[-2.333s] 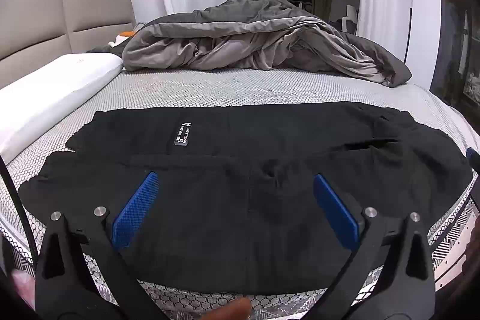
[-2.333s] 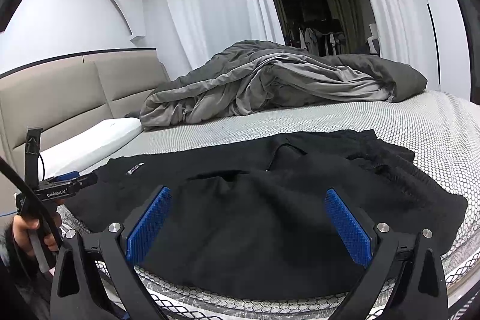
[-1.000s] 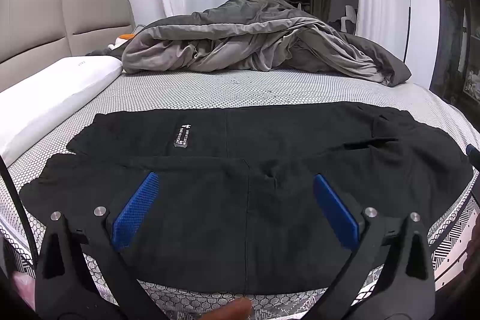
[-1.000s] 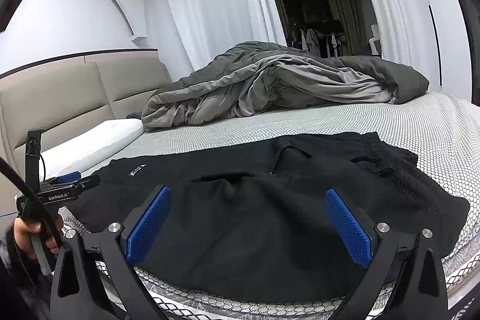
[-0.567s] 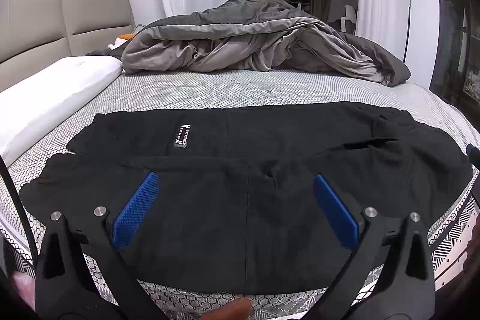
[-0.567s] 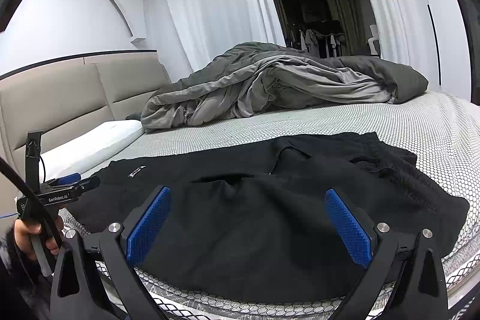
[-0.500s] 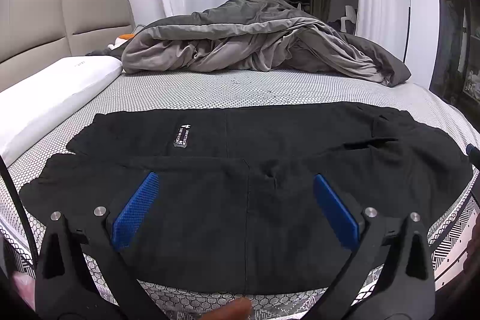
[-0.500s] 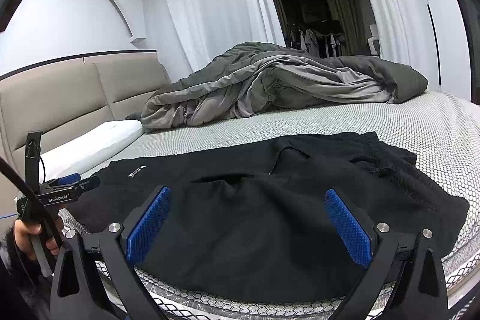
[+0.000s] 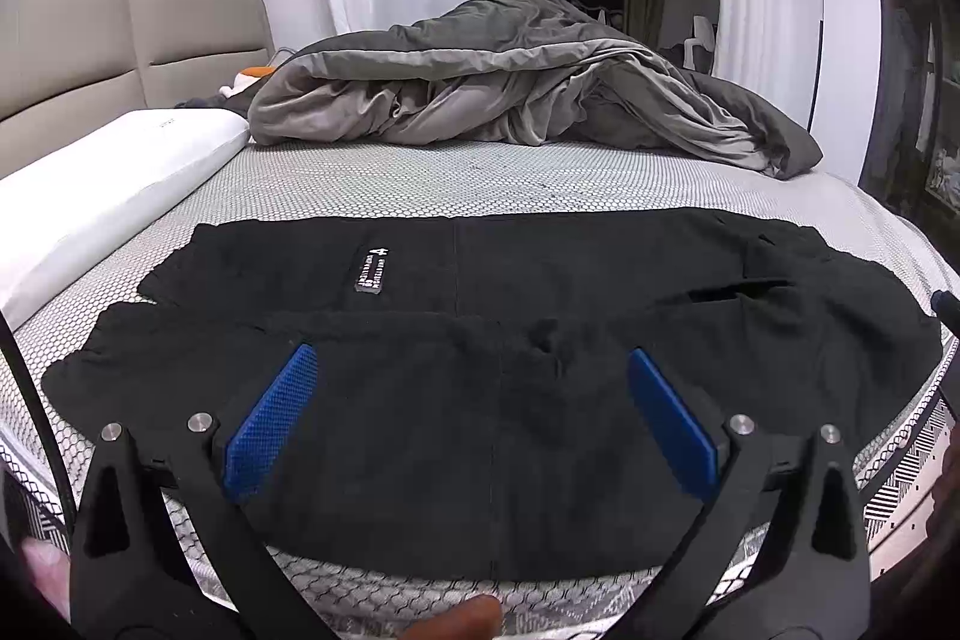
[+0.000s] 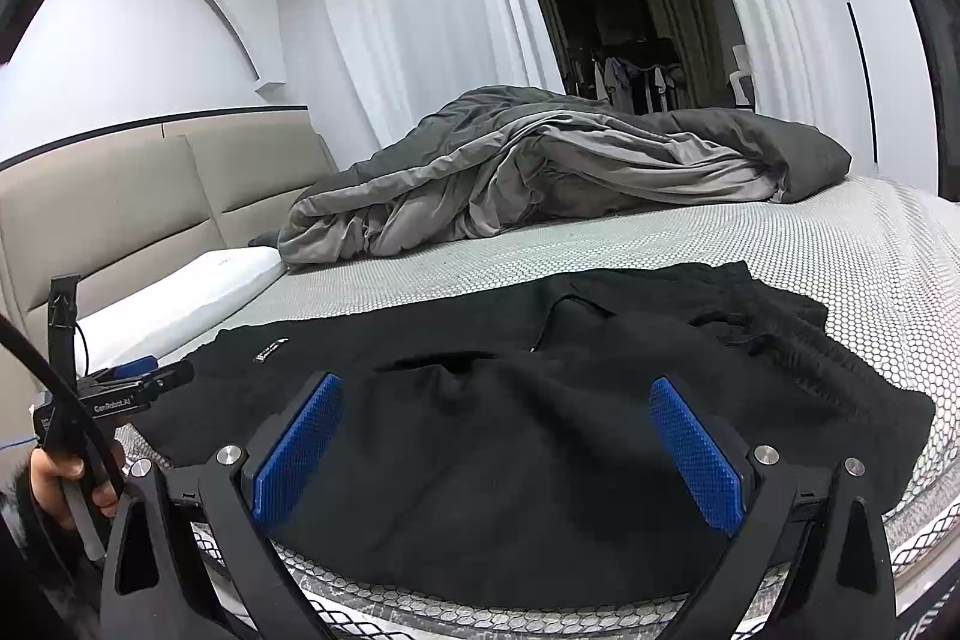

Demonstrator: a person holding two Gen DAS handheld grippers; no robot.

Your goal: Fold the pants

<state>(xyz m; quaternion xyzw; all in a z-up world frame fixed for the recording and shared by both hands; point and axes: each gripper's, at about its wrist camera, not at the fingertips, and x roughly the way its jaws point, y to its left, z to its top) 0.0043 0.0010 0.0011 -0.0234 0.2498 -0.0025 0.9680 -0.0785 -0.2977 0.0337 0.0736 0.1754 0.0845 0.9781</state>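
The pants [image 9: 480, 400] lie spread flat and black along the near edge of the bed [image 9: 480, 178], doubled lengthwise with a small white-lettered label [image 9: 372, 271] on the far layer and the waistband end bunched toward the right. Behind them a rumpled grey duvet [image 9: 510, 81] is heaped across the far side, a white pillow [image 9: 114, 190] rests against the beige headboard [image 9: 120, 33] on the left, and nothing sits on the cloth. The left gripper [image 9: 468, 406] and right gripper [image 10: 489, 436] both hover low over the near edge, blue pads spread wide and empty, and a hand [image 10: 60, 484] grips the left tool's handle.
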